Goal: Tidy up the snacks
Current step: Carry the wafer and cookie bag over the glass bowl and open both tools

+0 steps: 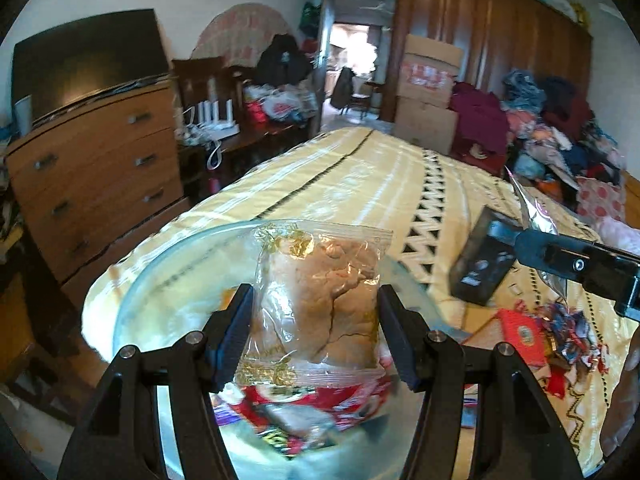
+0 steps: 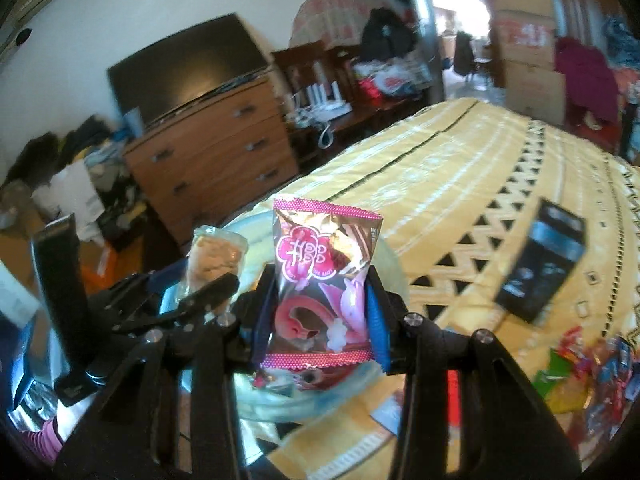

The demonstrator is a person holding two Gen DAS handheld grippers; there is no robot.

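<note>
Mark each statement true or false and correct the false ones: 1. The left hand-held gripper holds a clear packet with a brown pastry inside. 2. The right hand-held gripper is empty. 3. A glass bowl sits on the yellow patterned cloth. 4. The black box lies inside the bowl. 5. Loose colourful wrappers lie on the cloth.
1. True: the left hand-held gripper is shut on the clear pastry packet.
2. False: the right hand-held gripper grips a pink foil packet.
3. True: the glass bowl rests on the yellow cloth.
4. False: the black box lies on the cloth, apart from the bowl.
5. True: the wrappers are scattered on the cloth.
</note>
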